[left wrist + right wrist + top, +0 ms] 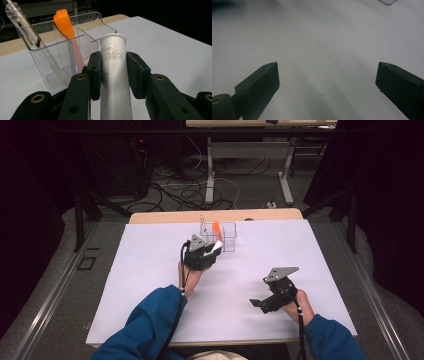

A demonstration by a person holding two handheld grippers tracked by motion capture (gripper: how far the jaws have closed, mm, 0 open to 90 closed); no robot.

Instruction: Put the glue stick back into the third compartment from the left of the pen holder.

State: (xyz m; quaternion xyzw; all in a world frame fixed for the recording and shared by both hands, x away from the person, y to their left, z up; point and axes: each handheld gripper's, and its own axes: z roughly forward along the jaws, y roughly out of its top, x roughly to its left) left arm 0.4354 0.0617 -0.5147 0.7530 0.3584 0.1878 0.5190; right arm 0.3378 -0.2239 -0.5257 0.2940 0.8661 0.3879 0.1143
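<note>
White tube [115, 75]: plain white plastic cylinder with a flared, crimped end pointing up and away, faint embossed figures on the crimp and small grey print down its side; it is held above the counter just in front of the clear organiser.
Left gripper [113, 72]: its fingers [95, 75] pinch the white tube from both sides, just below the crimped end; in the high view it sits near the counter's middle, touching distance from the organiser [200, 254].
Right gripper [327, 75]: fingers [262, 80] spread wide with bare counter between them; in the high view it hangs low over the counter's near right part [272, 295], well apart from the left one.
Clear organiser [62, 50]: transparent box split into compartments, standing upright toward the far edge of the sheet.
Orange tool [66, 27]: flat orange piece leaning in a middle compartment, its top above the rim.
Clear pen [23, 27]: see-through barrel tilted in the left compartment, sticking out over the rim.
Counter [150, 285]: covered by a white sheet; a strip of light wood shows at the far edge.
Person: blue sleeves [150, 320] come in from the bottom, one hand on each gripper.
Room: dark, with grey floor, tangled cables [185, 190] and the legs of another table [210, 170] beyond.
</note>
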